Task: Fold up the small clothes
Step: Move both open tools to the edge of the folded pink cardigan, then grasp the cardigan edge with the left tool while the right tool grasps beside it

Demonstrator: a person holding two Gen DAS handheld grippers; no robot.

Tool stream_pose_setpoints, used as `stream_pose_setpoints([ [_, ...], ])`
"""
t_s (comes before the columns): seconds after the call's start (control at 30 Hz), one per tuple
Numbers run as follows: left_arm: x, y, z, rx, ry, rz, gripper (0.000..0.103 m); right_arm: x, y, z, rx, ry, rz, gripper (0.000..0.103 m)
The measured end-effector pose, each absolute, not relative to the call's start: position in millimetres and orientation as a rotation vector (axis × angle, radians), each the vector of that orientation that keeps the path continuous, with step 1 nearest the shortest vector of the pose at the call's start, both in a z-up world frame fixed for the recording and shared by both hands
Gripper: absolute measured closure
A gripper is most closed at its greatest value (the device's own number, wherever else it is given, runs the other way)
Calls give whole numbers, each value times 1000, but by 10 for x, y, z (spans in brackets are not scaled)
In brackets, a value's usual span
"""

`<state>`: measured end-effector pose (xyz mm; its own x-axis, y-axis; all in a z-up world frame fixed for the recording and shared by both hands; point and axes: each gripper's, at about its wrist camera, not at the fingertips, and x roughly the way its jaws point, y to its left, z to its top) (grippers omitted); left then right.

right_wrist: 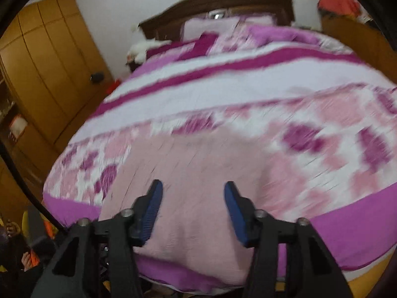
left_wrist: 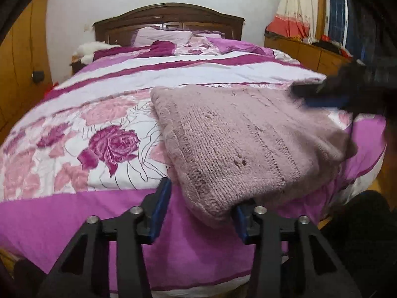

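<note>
One pink knitted sweater (left_wrist: 238,144) lies folded on the floral duvet (left_wrist: 74,134), near the foot of the bed and over the purple border. The left gripper (left_wrist: 201,206) has its two blue fingers spread apart, and the near corner of the sweater hangs between them without being pinched. The right gripper (right_wrist: 193,203) is also spread wide above the sweater (right_wrist: 193,168); this view is blurred. At the headboard (left_wrist: 168,17) I count two pillows (left_wrist: 161,36).
</note>
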<state>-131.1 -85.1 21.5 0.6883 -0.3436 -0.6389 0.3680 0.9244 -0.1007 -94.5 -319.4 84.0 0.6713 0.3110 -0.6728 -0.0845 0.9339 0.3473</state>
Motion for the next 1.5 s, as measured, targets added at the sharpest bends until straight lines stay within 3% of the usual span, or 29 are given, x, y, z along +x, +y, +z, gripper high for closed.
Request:
stream_pose_setpoints([
  [0.03, -1318, -811, 210, 7, 709, -395, 87, -947, -3087, 779, 310, 801, 256, 72],
  [0.3, -1314, -688, 118, -78, 724, -400, 103, -949, -2551, 380, 349, 758, 424, 72],
  [0.53, -1204, -448, -142, -270, 851, -404, 103, -971, -2468, 118, 282, 787, 397, 81],
  [0.8, -1322, -450, 48, -206, 881, -444, 101, -955, -2490, 337, 250, 838, 366, 81],
  [0.87, -1413, -336, 169, -202, 858, -459, 101, -1075, -2628, 503, 285, 819, 343, 78],
  [0.97, -1545, -179, 417, -186, 773, -425, 101, -1360, -2927, 734, 263, 724, 231, 60],
  [1.17, -1354, -431, 885, -134, 649, -579, 103, -1300, -3420, 551, 310, 792, 46, 58],
  [1.3, -1041, -842, 599, 8, 803, -515, 103, -1158, -3482, 280, 268, 855, -69, 82],
  [1.37, -898, -856, 234, -8, 921, -466, 103, -1109, -3466, 169, 237, 882, -99, 82],
  [1.5, -965, -864, 276, 44, 880, -490, 103, -1034, -3395, 176, 165, 910, -100, 82],
])
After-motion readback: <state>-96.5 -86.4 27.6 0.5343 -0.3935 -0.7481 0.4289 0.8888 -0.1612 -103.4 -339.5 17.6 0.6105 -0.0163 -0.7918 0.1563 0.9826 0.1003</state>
